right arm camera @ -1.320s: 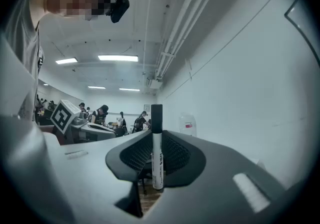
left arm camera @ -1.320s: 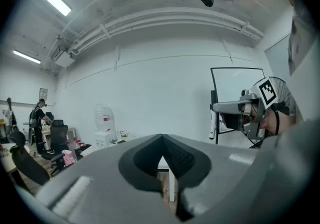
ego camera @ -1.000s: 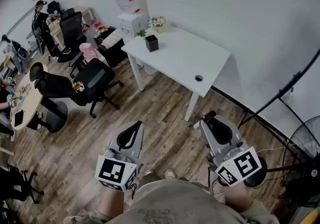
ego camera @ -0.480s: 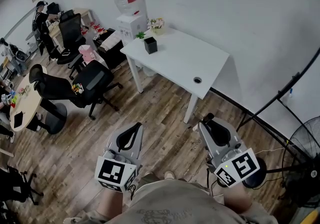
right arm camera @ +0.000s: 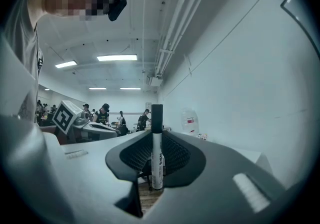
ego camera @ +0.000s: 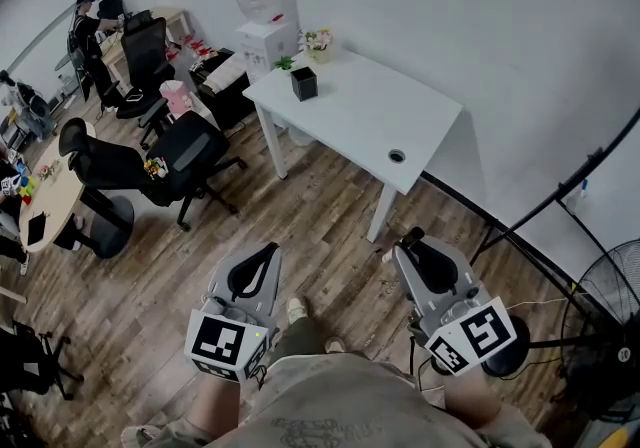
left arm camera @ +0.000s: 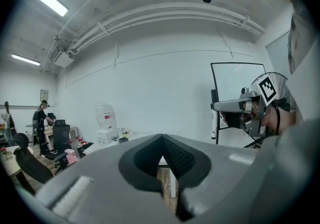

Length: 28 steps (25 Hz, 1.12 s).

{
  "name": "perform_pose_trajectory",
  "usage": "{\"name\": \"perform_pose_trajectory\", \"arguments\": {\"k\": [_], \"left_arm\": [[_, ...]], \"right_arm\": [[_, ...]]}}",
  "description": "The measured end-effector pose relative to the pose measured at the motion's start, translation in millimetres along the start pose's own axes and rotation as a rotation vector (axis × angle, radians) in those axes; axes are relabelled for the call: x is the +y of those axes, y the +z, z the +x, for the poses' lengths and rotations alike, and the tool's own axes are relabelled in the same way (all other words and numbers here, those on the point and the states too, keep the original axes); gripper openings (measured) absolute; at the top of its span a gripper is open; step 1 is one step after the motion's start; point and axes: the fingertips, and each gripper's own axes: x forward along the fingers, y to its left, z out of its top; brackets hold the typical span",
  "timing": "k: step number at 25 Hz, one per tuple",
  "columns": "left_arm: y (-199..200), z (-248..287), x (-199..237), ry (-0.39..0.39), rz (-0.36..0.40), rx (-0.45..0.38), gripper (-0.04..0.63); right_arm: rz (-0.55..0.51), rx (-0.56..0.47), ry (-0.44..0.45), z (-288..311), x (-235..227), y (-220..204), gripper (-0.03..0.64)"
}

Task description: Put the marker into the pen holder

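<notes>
A black pen holder point(ego camera: 304, 84) stands at the far left end of a white table point(ego camera: 370, 121), well ahead of both grippers. In my right gripper point(ego camera: 411, 242) an upright white marker with a black cap point(right arm camera: 157, 148) is clamped; the cap tip point(ego camera: 409, 235) pokes out above the jaws. That gripper point(right arm camera: 157, 140) is shut on the marker's barrel. My left gripper point(ego camera: 262, 256) is held level with it over the wooden floor, jaws closed together and empty point(left arm camera: 161, 142). The left gripper view also catches the right gripper holding the marker point(left arm camera: 214, 118).
Black office chairs point(ego camera: 185, 161) stand left of the table, with a water dispenser point(ego camera: 262, 11) behind it. A flower pot point(ego camera: 318, 44) sits at the table's back corner. A fan point(ego camera: 610, 336) and a slanted stand pole point(ego camera: 560, 186) are at the right. People sit at far-left desks.
The view has shifted slightly and a foot now shows on the floor between the grippers. Both grippers keep their pose, with the marker still clamped in the right one.
</notes>
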Motion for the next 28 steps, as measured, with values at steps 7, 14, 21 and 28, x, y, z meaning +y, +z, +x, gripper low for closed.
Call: {"name": "perform_pose_trajectory", "arguments": {"k": [7,14,21,28], "left_arm": [[-6.4,13.1,3.8,-0.003,0.013,-0.007,0.0],[-4.8,37.6,23.8,-0.017,0.0,0.0,0.0],[-2.6,72.2,69.9,-0.018,-0.007,-0.002,0.0],[-6.3,131.0,139.2,-0.036,-0.027,0.002,0.0]], "right_arm": [[0.009,0.003,-0.009,6.8,-12.0,-8.7,0.089],[0.006,0.019,-0.003,39.5,-26.0,-8.1,0.089],[-0.025,0.045,-0.027,93.6,-52.0,-10.1,0.089],[-0.022,0.08,-0.036,172.7,-74.7,-11.8,0.089]]}}
